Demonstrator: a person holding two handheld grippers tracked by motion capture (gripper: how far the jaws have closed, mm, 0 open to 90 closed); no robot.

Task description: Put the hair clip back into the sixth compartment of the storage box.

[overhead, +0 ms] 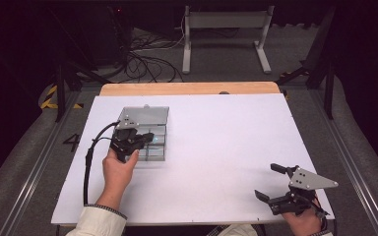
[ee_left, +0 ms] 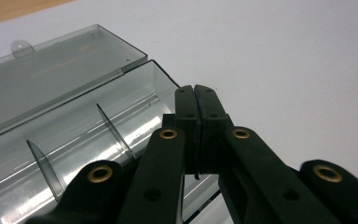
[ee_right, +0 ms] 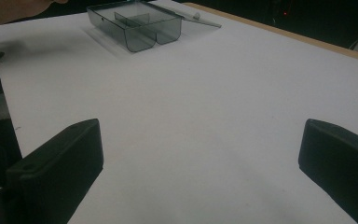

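A clear plastic box [overhead: 147, 129] sits on the white table [overhead: 216, 147], near its left edge and a bit toward the far side. Its lid [ee_left: 51, 65] is open and lies flat behind it. Thin walls split the inside into little rooms, and they look empty.

The left gripper [overhead: 137, 140] is over the front part of the box. Its two black jaws are pressed together, and nothing can be seen between them. The tips hang just above the right end of the box in the left gripper view [ee_left: 196, 93].

The right gripper [overhead: 275, 184] rests near the right front corner of the table, well apart from the box. Its jaws are spread wide with nothing in them.

The box looks light, stiff and slippery. It may slide if pushed. The thin lid could snap if bent hard. A good place to grab is the front wall or the free edge of the lid.
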